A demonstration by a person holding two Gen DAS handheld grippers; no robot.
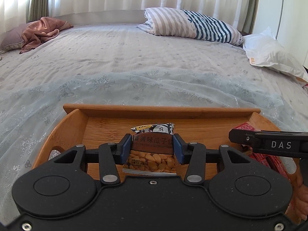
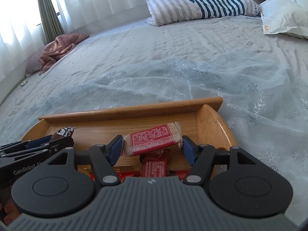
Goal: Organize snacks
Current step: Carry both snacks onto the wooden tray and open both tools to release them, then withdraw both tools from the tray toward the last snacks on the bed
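- Seed packet (image 1: 152, 150) sits pinched between the pads of the left gripper (image 1: 152, 148), over the left-to-middle part of the wooden tray (image 1: 161, 111); whether its lower edge touches the tray floor cannot be told. The jaws are narrowed onto its two side edges.
- Its long axis runs away from the camera toward the tray's far rim, crimped top seal pointing at that rim, printed face up.
- Risk: the packet is soft and gripped only by its edges, so it may buckle or slide out if tilted or let go too high, landing askew.
- Biscuit bar (image 2: 153, 139) in a red wrapper lies between the pads of the right gripper (image 2: 153, 147), over the right half of the tray. One pad looks to be touching its left end, the other shows a small gap, so I cannot tell whether it is truly gripped.
- Its long axis runs across the tray, left to right, slightly tilted up to the right.
- Risk: red packets (image 2: 154, 166) are piled beneath, so a loose hold could drop it crooked onto them, and the two grippers sit near enough to knock together.
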